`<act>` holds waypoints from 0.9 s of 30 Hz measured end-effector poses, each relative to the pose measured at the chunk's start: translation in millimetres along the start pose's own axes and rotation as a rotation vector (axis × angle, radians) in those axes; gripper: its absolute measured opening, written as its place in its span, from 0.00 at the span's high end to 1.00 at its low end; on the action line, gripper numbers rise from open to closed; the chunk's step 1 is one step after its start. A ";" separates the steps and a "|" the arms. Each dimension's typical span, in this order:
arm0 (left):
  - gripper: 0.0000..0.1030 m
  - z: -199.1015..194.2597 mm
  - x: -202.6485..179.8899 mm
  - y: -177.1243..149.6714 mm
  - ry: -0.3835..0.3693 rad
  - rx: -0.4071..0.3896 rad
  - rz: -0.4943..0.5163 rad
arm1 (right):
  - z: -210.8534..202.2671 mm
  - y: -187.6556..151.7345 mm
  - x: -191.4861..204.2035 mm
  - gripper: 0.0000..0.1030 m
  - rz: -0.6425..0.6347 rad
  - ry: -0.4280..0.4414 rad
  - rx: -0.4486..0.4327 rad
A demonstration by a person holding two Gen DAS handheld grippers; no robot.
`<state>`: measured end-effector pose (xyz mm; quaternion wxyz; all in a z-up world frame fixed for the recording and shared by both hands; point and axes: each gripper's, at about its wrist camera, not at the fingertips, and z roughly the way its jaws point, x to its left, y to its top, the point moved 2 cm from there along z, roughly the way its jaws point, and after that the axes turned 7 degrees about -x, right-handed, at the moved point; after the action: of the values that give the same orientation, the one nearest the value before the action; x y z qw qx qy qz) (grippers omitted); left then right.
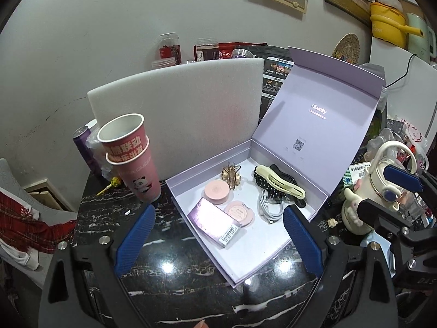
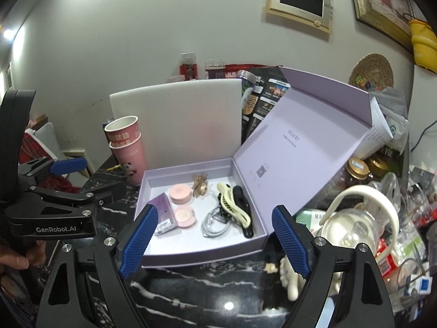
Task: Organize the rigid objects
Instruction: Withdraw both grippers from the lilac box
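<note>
Lilac box (image 1: 275,248) on the marble surface (image 1: 174,273), lid up at 1 o'clock, holds the sorted items; both our grippers (image 1: 218,235) (image 2: 215,242) hover released, next closing the lid, we judge.

Indoor overhead light, moderately bright. Ceiling lamp blown out top-left in right wrist view. Specular hotspots on the glossy black tabletop (image 1: 174,270) just below the fingertips. Strong fisheye bending and black vignette at corners. Clutter right of the right finger is soft and blurred.
</note>
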<state>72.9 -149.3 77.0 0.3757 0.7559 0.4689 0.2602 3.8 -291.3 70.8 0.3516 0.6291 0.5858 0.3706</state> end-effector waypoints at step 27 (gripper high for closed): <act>0.07 -5.2 -1.6 -12.3 -0.011 0.028 -0.013 | -5.2 -12.4 6.5 0.16 -0.008 0.000 0.033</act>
<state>62.1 -145.7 70.0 0.3693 0.7593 0.4754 0.2471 -6.4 -284.0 62.7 0.3428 0.6323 0.5945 0.3595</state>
